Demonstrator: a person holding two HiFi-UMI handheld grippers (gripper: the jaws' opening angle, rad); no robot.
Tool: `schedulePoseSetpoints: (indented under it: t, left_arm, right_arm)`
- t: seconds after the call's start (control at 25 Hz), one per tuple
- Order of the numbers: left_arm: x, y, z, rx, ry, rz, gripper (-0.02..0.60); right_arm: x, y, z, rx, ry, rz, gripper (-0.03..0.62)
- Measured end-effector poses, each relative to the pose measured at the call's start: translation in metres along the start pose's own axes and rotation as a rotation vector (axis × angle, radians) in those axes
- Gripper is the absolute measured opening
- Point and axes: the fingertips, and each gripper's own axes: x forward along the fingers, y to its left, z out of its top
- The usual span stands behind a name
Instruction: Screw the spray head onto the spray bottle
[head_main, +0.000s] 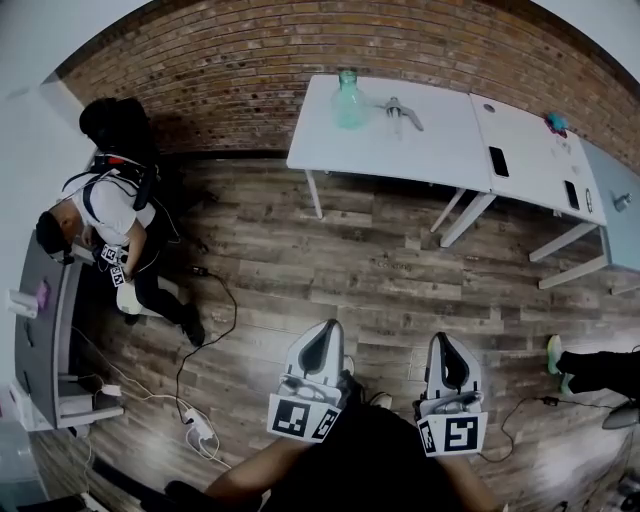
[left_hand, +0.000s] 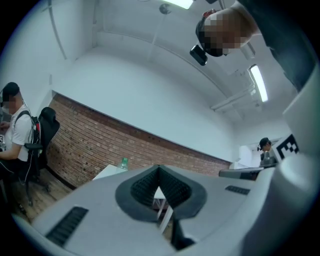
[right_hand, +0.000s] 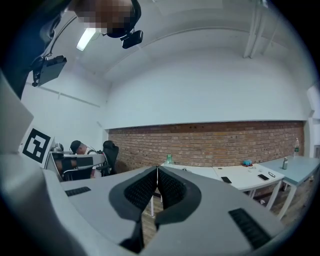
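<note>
A broad stretch of wooden floor (head_main: 400, 270) is lying open between the left gripper (head_main: 323, 330), the right gripper (head_main: 446, 342) and the white table (head_main: 440, 140), giving both a straight passage ahead. A seated person (head_main: 105, 215), a grey desk (head_main: 45, 320) and trailing cables (head_main: 215, 330) are crowding the left side, while a shoe (head_main: 555, 355) is intruding on the right. On the tabletop the spray bottle (head_main: 348, 100) and the spray head (head_main: 400, 112) are sitting near each other but apart, leaving bare surface around them.
</note>
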Motion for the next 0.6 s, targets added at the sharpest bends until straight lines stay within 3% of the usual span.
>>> schedulePoseSetpoints:
  t: [0.6]
  left_arm:
    - [0.023, 0.048, 0.02, 0.055, -0.016, -0.016, 0.002]
  right_arm:
    - [0.065, 0.028, 0.006, -0.012, 0.03, 0.015, 0.008]
